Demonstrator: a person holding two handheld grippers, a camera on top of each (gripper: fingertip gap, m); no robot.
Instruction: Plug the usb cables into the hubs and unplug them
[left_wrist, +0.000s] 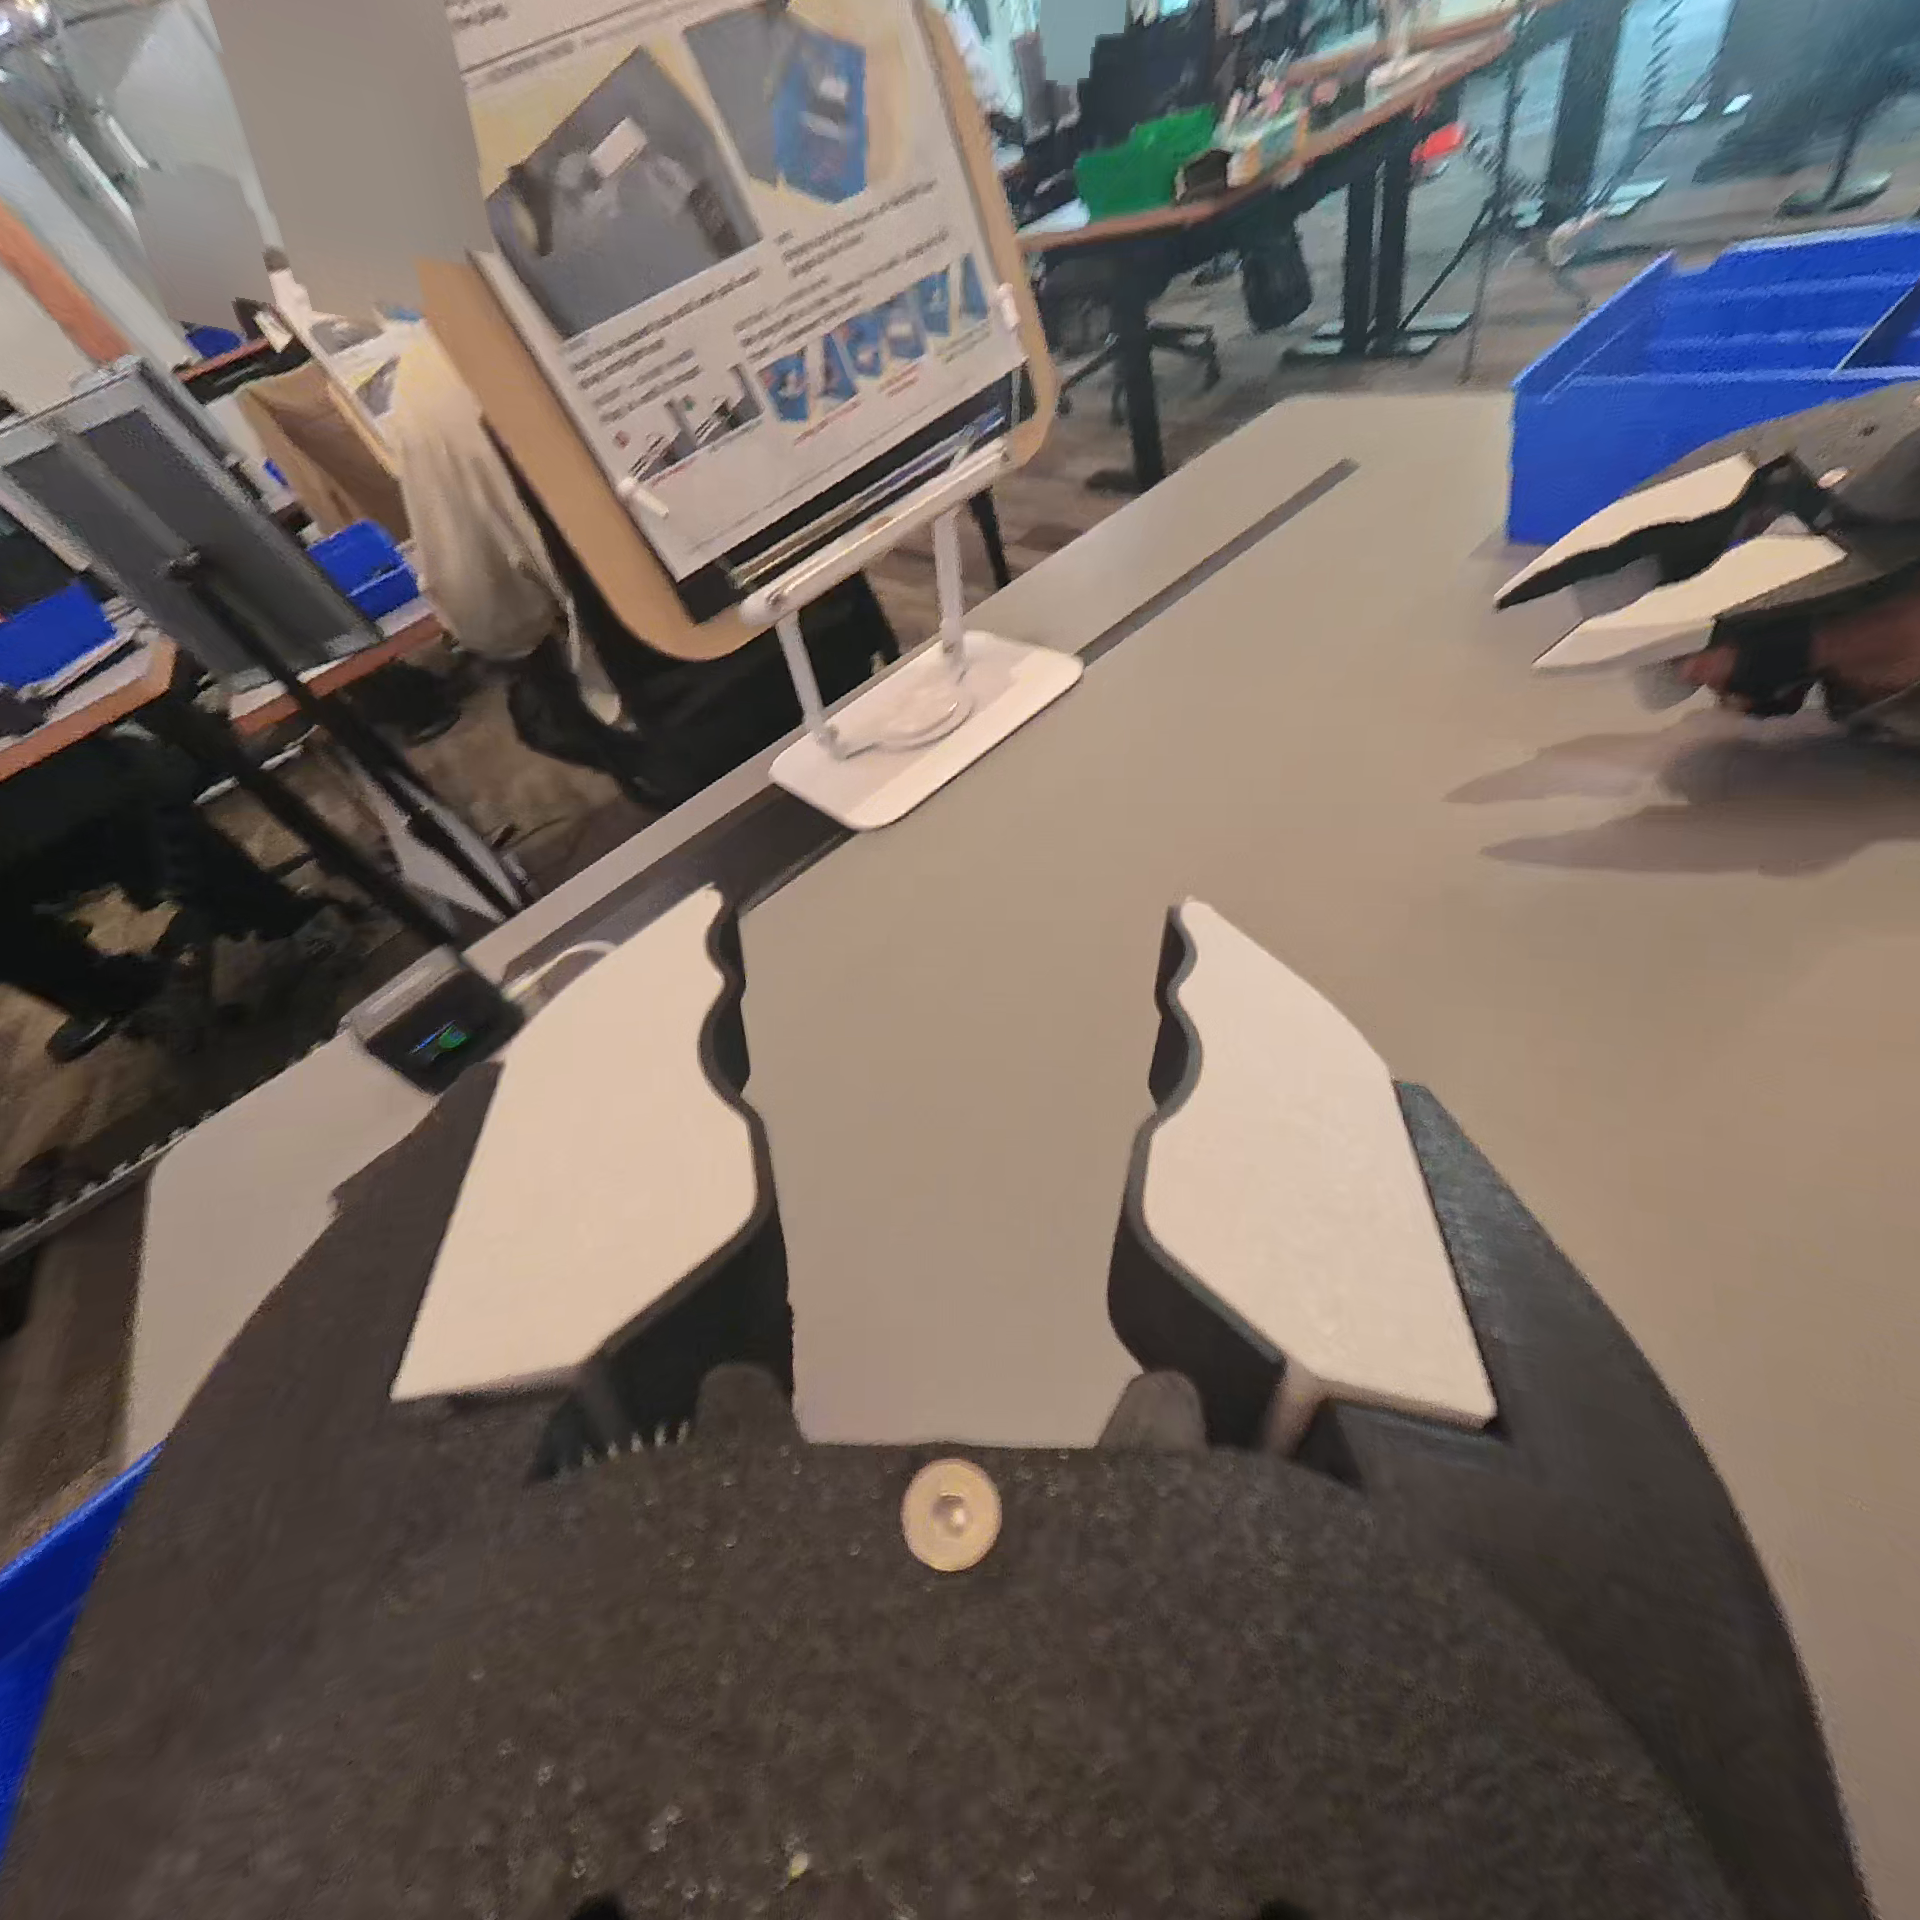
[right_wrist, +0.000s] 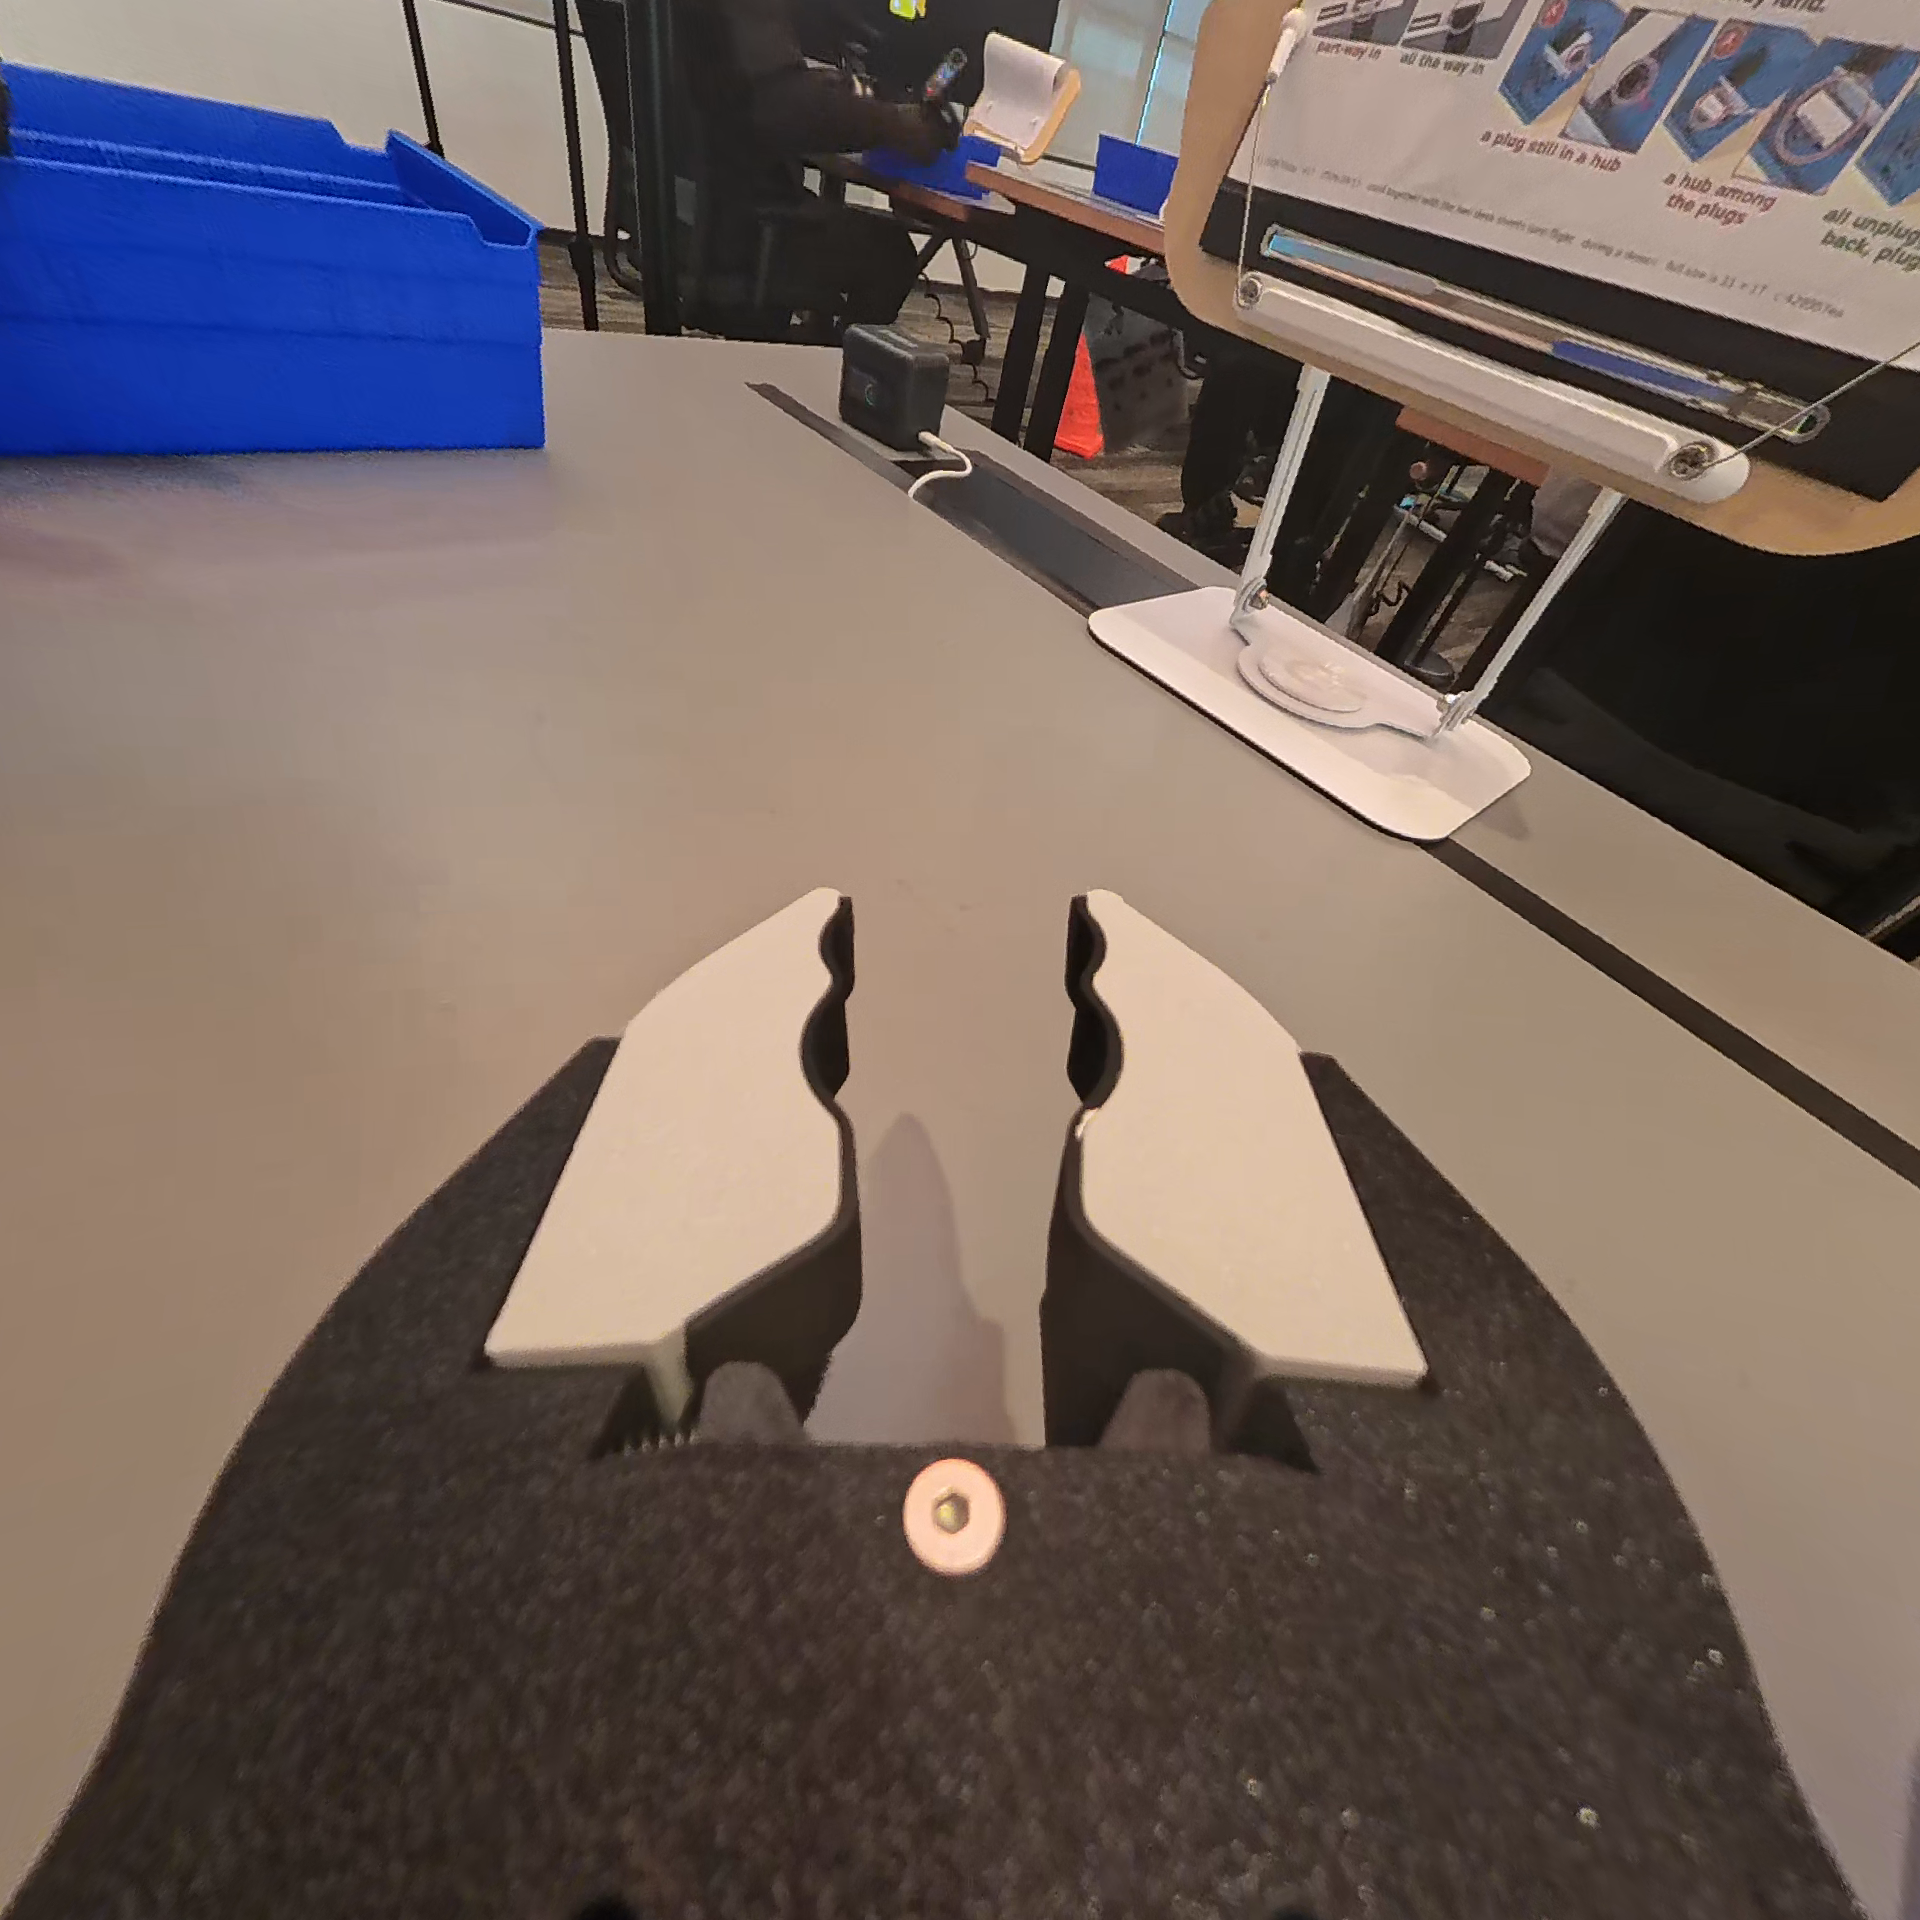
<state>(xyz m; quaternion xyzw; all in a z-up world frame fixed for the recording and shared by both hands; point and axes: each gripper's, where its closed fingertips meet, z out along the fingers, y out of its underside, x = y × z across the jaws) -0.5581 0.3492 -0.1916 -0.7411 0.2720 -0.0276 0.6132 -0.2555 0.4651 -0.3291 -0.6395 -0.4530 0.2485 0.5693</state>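
Jaws of both grippers gape empty over a bare grey tabletop (right_wrist: 520, 727); no cables visible, so fetching likely comes first, perhaps from the blue bin (right_wrist: 260, 312) at ten o'clock.

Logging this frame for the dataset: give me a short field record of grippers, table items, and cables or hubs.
left gripper: open, empty, over the table
right gripper: open, empty
blue bin: far table corner
white stand: table edge, holds an instruction sheet
black box: white cable attached
USB cables, hubs: none visible
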